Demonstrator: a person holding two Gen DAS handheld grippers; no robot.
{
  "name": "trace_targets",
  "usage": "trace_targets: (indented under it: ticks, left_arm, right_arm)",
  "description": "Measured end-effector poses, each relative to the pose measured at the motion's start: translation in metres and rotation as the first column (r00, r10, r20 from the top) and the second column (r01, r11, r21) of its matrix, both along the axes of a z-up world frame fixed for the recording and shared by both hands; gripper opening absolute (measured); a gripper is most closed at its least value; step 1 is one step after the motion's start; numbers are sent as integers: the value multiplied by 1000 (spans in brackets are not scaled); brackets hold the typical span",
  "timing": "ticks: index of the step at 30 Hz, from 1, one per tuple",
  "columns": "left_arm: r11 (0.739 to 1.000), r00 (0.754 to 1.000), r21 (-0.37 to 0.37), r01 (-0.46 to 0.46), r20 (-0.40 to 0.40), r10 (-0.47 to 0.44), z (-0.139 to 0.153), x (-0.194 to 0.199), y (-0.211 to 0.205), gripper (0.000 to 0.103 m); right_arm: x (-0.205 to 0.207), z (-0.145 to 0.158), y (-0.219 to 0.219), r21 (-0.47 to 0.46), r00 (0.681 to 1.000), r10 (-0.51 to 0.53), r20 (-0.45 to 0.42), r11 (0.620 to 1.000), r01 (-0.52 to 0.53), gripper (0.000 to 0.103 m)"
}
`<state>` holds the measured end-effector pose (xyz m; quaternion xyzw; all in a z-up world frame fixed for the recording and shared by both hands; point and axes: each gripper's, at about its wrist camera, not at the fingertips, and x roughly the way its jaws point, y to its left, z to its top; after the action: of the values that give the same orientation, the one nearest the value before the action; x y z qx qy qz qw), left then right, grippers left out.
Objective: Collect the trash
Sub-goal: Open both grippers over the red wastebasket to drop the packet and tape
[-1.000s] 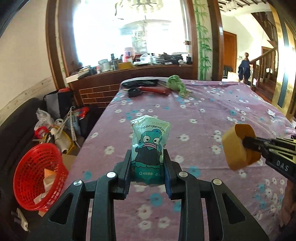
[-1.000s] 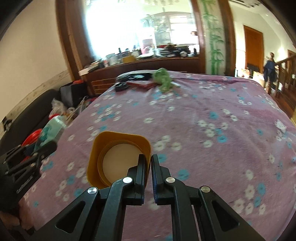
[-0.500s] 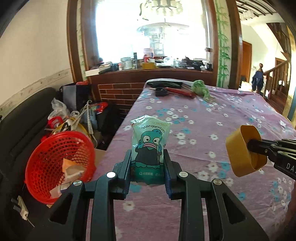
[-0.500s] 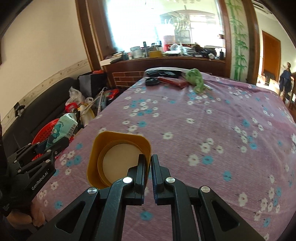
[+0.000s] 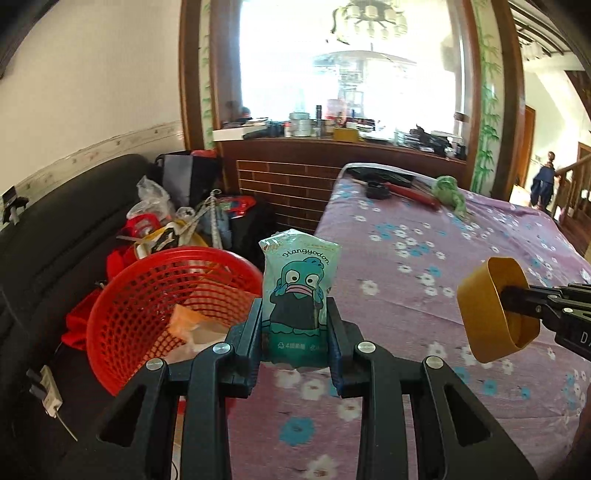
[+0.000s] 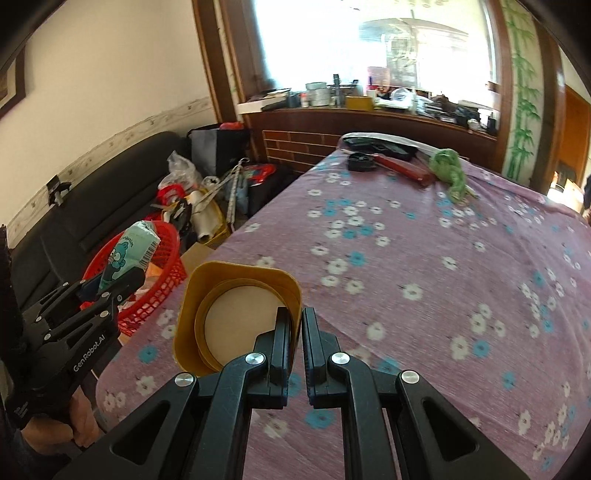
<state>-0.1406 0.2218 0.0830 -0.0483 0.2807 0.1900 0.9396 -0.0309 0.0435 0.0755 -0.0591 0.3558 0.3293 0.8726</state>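
While the left tongs [image 5: 295,325] clamp the lower part of a pale green snack packet [image 5: 300,291] printed with a blue cartoon fish, the packet stands upright at the centre of the left wrist view, over the near left edge of the floral purple cloth [image 5: 461,258] that covers the bench. Just left of the packet in that frame, below the bench edge, sits a red mesh basket [image 5: 147,302] with crumpled paper and orange scraps inside. In the right wrist view the same packet [image 6: 129,254] shows at left centre, tilted in front of the basket [image 6: 162,273]. The right tongs [image 6: 293,343] are nearly shut, pinching one wall of a mustard paper cup [image 6: 236,317], whose open mouth faces the camera in the lower centre of that frame; in the left wrist view the cup [image 5: 495,310] hangs at the right edge above the cloth, on its side. At the far end of the bench, upper centre of both frames, lie a green crumpled cloth [image 6: 452,173], a red flat case [image 6: 402,168] and a black round object [image 6: 362,160]. A black sofa [image 5: 55,236] runs along the left side under a cream wall, and a heap of bags and clutter [image 5: 177,218] sits behind the basket. Beyond, a dark wood counter [image 5: 332,147] crowded with small things stands under a bright, overexposed window [image 5: 347,62], framed by bamboo-painted panels; a chandelier [image 5: 369,18] hangs at top centre.
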Motion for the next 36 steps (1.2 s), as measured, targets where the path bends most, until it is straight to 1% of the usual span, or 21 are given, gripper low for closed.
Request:
trace_targets:
  ticks: [10, 21, 28, 36]
  left_arm:
    - [995, 995, -17, -102, 9, 102, 1, -18, 52, 29]
    - [972, 973, -48, -229, 14, 230, -1, -42, 120, 30]
    - [966, 968, -59, -250, -5, 251, -11, -42, 136, 30]
    - [963, 965, -59, -263, -23, 262, -20, -35, 145, 32]
  right_arm:
    - [-5, 6, 62, -21, 995, 97, -1, 995, -97, 8]
    - [-8, 16, 131, -22, 980, 197, -8, 980, -197, 8]
    - [-7, 18, 174, -31, 972, 235, 1, 972, -234, 8]
    - [5, 7, 208, -34, 972, 235, -24, 971, -236, 8]
